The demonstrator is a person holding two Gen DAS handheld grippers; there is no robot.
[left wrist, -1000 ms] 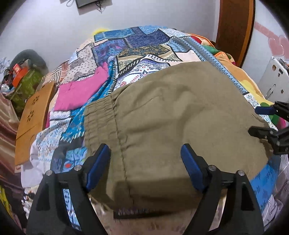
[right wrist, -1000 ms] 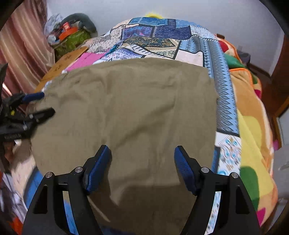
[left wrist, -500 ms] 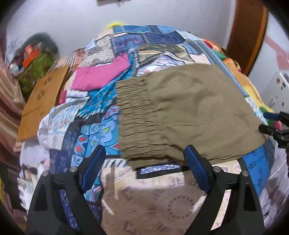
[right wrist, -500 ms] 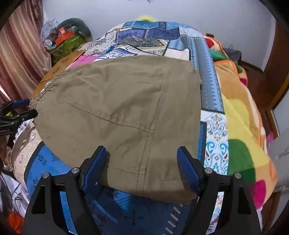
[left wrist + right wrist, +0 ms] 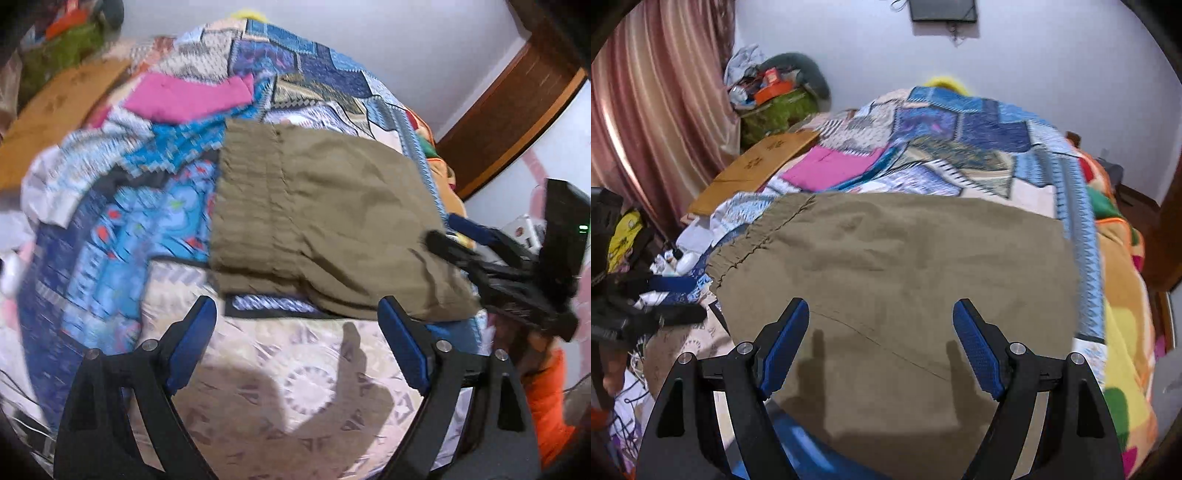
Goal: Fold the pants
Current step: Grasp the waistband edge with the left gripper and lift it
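olive pants (image 5: 905, 280) lie folded into a compact rectangle on the patchwork bed (image 5: 280, 376), elastic waistband at the left. both left tongs (image 5: 295, 347) and right tongs (image 5: 879, 343) hang released, grasping nothing. fold looks about done; maybe one smoothing pass left.

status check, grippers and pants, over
Left gripper open, empty, short of pants. Right gripper open over olive pants, folded flat on bedspread. Nothing in the way.

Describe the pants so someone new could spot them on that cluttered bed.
Find the bed's patchwork quilt. The pants lie folded on its near part, in front of a pink cloth. They are the only plain olive-khaki piece, with a gathered elastic waistband at the left end.
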